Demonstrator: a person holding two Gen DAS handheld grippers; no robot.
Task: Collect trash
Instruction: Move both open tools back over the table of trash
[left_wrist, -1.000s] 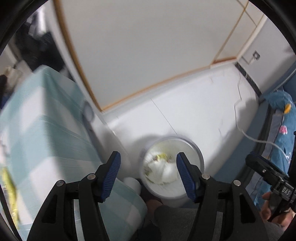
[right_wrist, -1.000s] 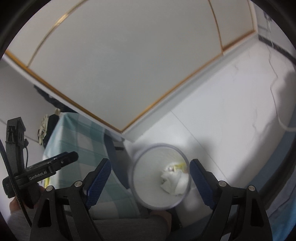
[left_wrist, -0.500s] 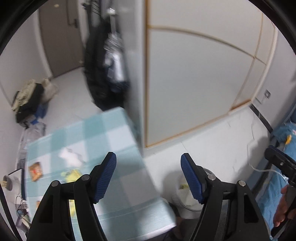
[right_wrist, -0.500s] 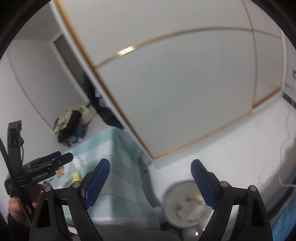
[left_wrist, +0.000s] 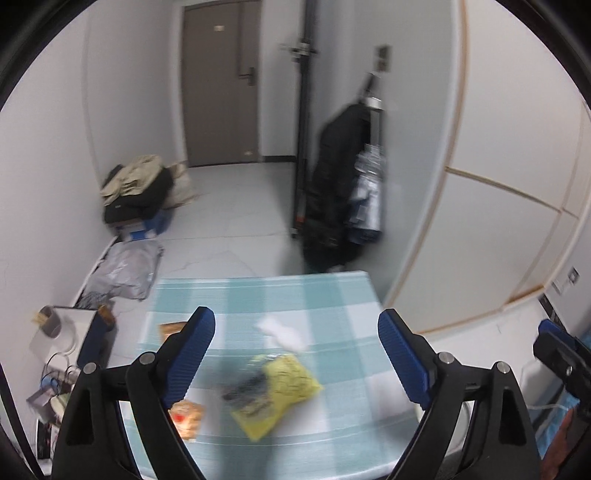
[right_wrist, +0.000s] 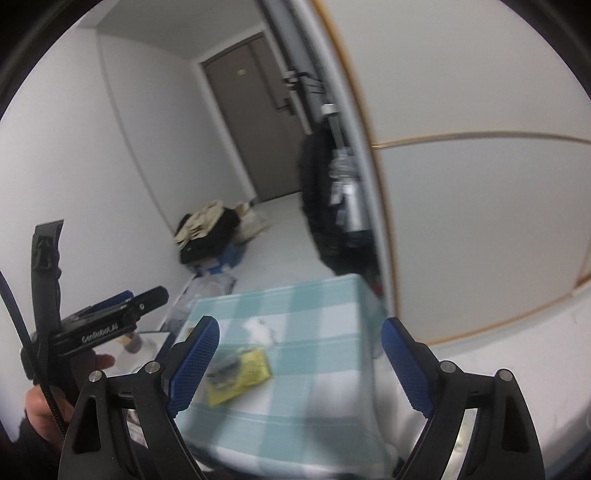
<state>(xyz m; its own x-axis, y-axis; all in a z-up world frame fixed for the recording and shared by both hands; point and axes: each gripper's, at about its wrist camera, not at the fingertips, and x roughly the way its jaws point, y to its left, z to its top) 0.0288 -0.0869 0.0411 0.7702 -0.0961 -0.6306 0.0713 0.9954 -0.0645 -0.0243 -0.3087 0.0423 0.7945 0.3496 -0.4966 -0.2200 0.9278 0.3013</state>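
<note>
Four pieces of trash lie on the checked table (left_wrist: 332, 295): one yellow wrapper (left_wrist: 275, 391) at its middle, one crumpled white tissue (left_wrist: 282, 332) just beyond, and two orange packets (left_wrist: 186, 419) near its left edge. Only the left wrist view shows both packets. The left gripper (left_wrist: 295, 354) has just been widening, nothing between its ribbed blue pads; the right gripper (right_wrist: 299, 363) gapes empty too.

Teal-and-white checked tablecloth (left_wrist: 332, 295), yellow packet (left_wrist: 280, 391), white crumpled tissue (left_wrist: 282, 332), orange wrapper (left_wrist: 186, 415), grey-brown door (left_wrist: 221, 85)
</note>
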